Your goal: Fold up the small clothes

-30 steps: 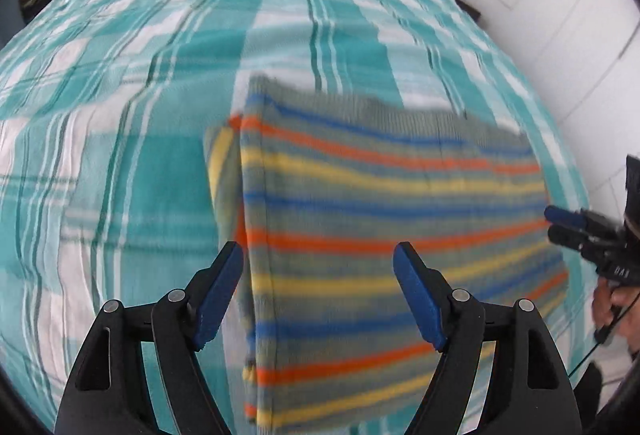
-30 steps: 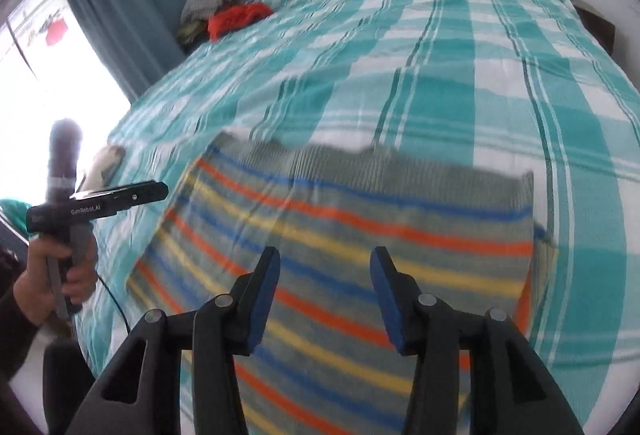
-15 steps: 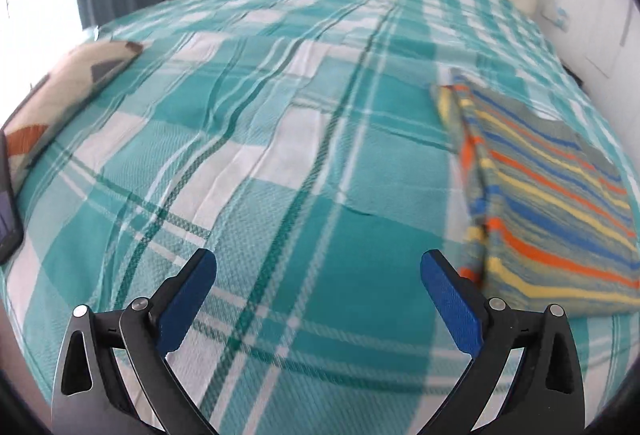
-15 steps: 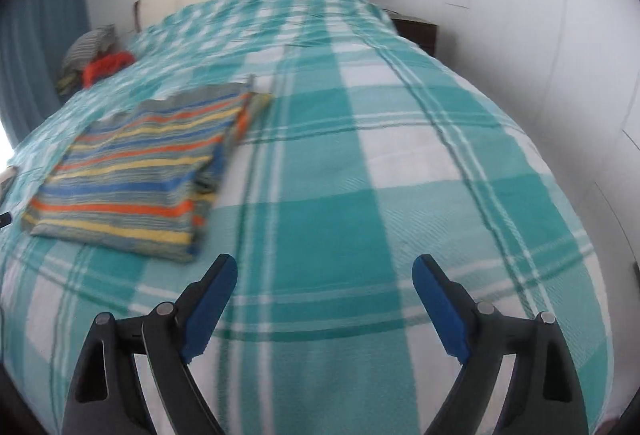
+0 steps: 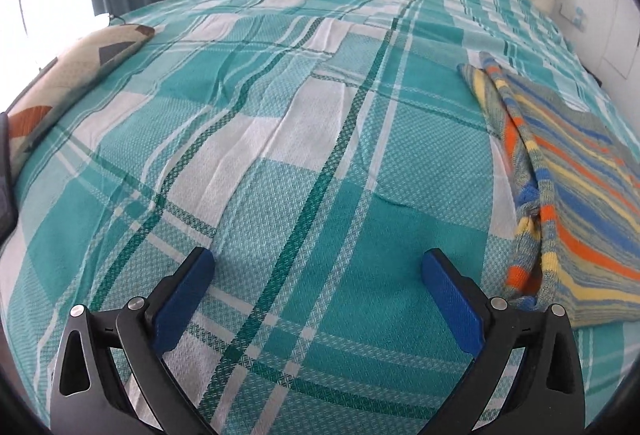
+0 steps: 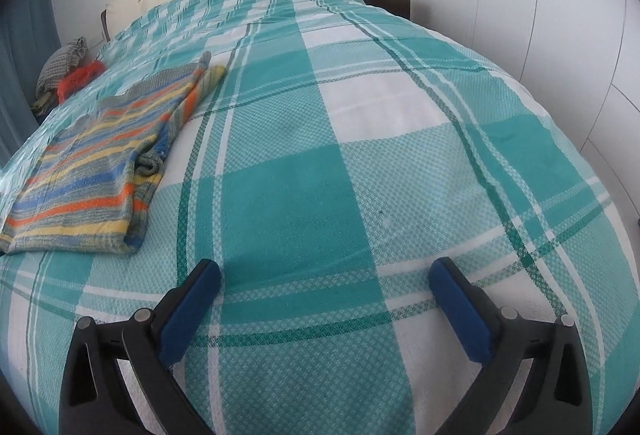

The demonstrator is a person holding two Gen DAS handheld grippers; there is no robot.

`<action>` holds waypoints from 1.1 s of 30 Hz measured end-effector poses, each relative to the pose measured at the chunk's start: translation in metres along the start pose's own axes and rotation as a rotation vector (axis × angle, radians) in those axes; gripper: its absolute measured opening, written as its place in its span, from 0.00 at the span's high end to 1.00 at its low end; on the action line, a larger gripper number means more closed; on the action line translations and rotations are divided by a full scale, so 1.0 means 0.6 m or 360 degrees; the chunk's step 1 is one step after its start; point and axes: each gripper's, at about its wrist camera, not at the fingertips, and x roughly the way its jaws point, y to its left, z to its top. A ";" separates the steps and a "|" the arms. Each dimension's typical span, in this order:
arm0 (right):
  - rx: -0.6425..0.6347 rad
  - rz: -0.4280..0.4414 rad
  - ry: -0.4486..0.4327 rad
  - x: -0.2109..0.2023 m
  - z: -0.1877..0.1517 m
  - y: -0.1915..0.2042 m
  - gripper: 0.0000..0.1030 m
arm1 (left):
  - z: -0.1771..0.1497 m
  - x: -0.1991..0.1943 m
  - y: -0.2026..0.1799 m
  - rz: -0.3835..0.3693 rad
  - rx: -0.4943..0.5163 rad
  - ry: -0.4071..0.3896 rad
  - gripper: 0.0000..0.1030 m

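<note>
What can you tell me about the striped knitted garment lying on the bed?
The striped garment looks like a soft knit, grey with orange, yellow and blue bands. It is folded into a flat, roughly rectangular stack, with a narrower folded part sticking out along one side towards the headboard end and some rumpled edges showing beside it. It lies on the teal and white checked bedspread, which is all that touches it. Neither tool is on it.
</note>
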 end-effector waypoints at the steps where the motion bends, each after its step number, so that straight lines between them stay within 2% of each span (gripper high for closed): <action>1: -0.0001 -0.0001 0.0000 0.000 0.000 0.000 0.00 | -0.002 -0.001 0.000 0.0003 0.0002 -0.0001 0.00; 33: 0.0024 0.0029 -0.0009 0.002 -0.001 -0.002 0.00 | -0.002 0.000 0.001 -0.0006 -0.0009 -0.0002 0.00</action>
